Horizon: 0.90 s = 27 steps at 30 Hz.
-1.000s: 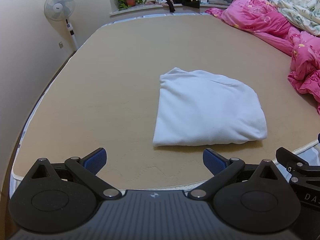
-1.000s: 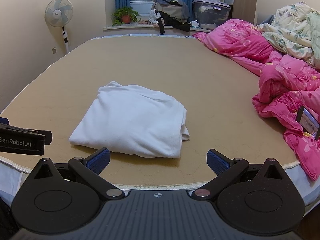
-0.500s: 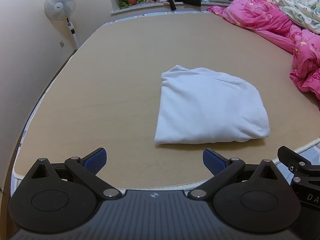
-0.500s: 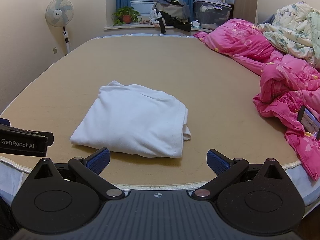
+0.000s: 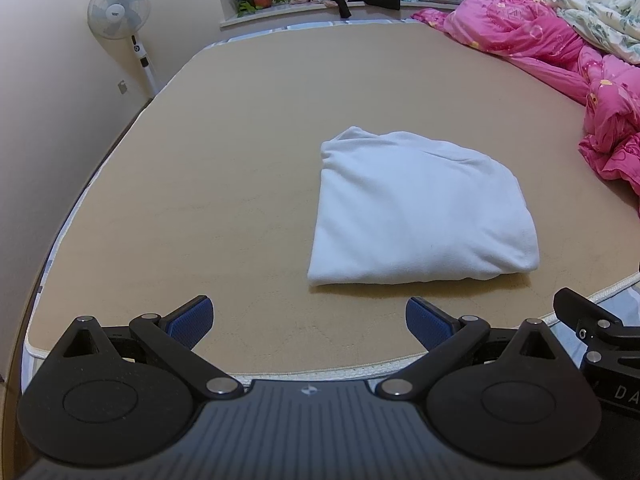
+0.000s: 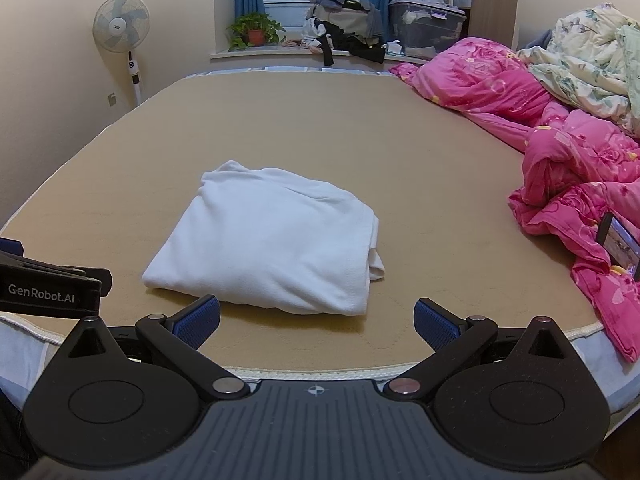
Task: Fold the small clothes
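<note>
A white garment (image 5: 420, 208) (image 6: 268, 240) lies folded into a compact rectangle on the tan mattress (image 5: 240, 160) (image 6: 360, 128), near its front edge. My left gripper (image 5: 310, 316) hovers open just short of the garment's near left corner, nothing between its blue pads. My right gripper (image 6: 316, 318) is also open, its left pad (image 6: 200, 316) close to the garment's near fold, not touching. Each gripper's body shows at the edge of the other's view.
A pink quilt (image 6: 580, 184) (image 5: 560, 40) and a floral blanket (image 6: 592, 60) are heaped along the right side, with a phone (image 6: 620, 240) propped in the quilt. A standing fan (image 5: 120, 12) is at the far left. Clothes and a potted plant (image 6: 256, 32) sit on the windowsill.
Both grippers have tilted and crept slightly closer to the bed; the garment sits a little lower in the views. The garment itself has not moved.
</note>
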Tool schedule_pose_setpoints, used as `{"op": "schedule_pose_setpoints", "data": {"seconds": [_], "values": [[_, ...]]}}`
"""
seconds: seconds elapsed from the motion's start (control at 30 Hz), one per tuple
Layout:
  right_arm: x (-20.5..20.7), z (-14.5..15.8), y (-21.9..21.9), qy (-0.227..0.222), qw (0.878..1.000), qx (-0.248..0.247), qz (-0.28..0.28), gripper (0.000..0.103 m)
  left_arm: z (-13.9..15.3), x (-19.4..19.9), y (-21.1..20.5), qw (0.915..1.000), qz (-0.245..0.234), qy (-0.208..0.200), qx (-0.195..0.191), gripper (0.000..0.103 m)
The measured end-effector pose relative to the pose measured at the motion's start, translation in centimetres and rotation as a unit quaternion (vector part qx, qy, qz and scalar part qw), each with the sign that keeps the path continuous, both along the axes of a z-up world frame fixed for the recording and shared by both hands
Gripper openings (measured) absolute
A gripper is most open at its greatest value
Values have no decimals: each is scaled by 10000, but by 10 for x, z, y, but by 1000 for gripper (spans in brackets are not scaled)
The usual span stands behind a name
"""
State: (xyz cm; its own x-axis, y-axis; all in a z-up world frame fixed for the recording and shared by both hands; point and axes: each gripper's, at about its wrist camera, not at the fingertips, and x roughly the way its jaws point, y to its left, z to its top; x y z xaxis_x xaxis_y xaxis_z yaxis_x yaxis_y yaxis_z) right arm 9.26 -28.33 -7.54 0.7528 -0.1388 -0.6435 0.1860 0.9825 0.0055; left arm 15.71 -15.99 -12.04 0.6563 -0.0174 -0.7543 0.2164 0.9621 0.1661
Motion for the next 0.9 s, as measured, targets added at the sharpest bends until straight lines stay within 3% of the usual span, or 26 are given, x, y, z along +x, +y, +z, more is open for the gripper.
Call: {"op": "schedule_pose_setpoints", "data": {"seconds": [0.9], "values": [[1, -1, 0, 20, 10000, 5, 9, 102, -4, 1, -1, 10000, 28, 28, 67, 103]]}}
